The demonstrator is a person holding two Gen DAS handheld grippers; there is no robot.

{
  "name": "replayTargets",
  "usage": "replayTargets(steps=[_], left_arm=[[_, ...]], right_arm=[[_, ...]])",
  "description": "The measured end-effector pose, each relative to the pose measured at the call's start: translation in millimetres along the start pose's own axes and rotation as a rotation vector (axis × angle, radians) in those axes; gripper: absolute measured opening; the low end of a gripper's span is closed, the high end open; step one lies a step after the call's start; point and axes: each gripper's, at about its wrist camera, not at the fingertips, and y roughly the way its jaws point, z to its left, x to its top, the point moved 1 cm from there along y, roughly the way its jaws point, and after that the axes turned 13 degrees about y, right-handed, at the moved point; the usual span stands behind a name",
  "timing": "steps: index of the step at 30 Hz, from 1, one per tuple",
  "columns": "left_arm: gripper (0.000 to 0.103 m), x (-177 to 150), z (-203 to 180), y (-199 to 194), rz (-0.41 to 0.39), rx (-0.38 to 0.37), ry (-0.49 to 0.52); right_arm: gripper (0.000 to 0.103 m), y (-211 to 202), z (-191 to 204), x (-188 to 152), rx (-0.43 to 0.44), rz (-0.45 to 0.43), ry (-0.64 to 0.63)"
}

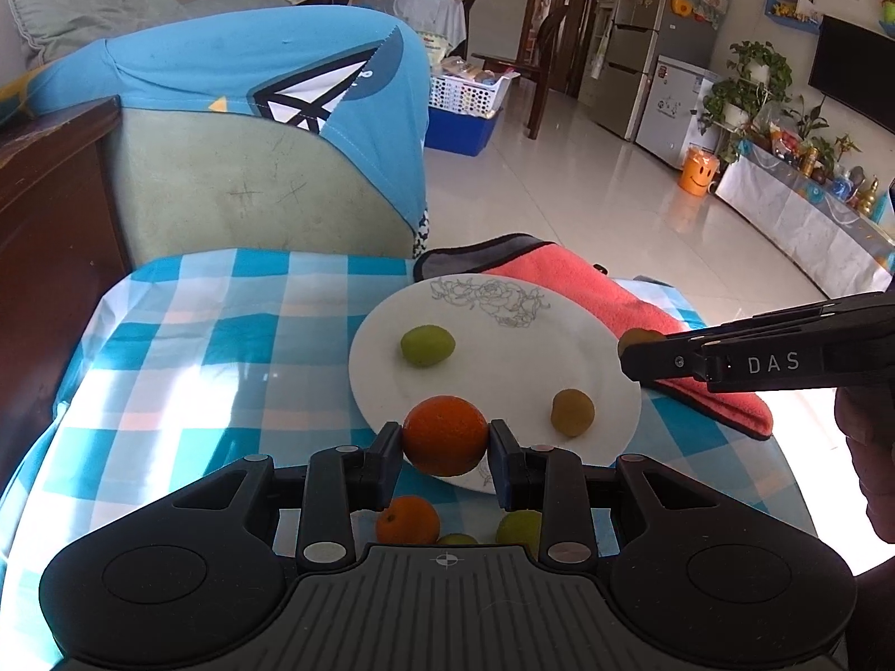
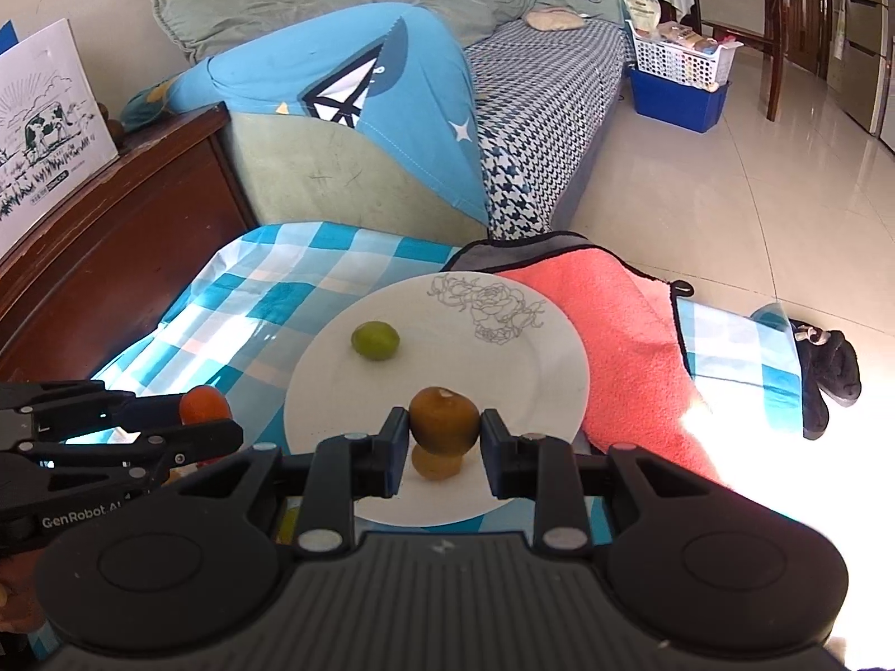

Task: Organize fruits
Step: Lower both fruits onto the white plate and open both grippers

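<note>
now both fingers were shut on fruit, the left gripper [image 1: 446, 439] on an orange [image 1: 445, 435] and the right gripper [image 2: 443, 433] on a brown fruit [image 2: 444, 418], low in the frame over the plate [image 2: 520, 369]; next they likely needed to set them down gently.

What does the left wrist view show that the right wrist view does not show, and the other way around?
Only the left wrist view: another orange fruit and a green fruit on the checked cloth near the gripper, plus a fridge and potted plants.

Only the right wrist view: a cow-print board on the wooden cabinet and a dark slipper on the floor.

Both: the white plate with one green fruit and one brownish fruit, the pink towel, the left gripper shut on an orange, the right gripper shut on a brown fruit.
</note>
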Motion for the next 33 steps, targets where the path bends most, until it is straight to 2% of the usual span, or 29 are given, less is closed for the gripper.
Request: replayTargets(steps=[11, 22, 26, 33], left_arm=[[0.03, 7, -4, 32, 0.025, -0.027, 0.0], [0.032, 11, -7, 35, 0.02, -0.024, -0.004], [0.044, 13, -5, 29, 0.015, -0.007, -0.016], [0.05, 18, 6, 12, 0.024, 0.055, -0.027]], right_arm=[[0.028, 24, -12, 5, -0.042, 0.04, 0.04], [0.03, 33, -14, 6, -0.045, 0.049, 0.085], [0.031, 29, -14, 9, -0.032, 0.04, 0.097], [0.031, 22, -8, 9, 0.0, 0.03, 0.084]])
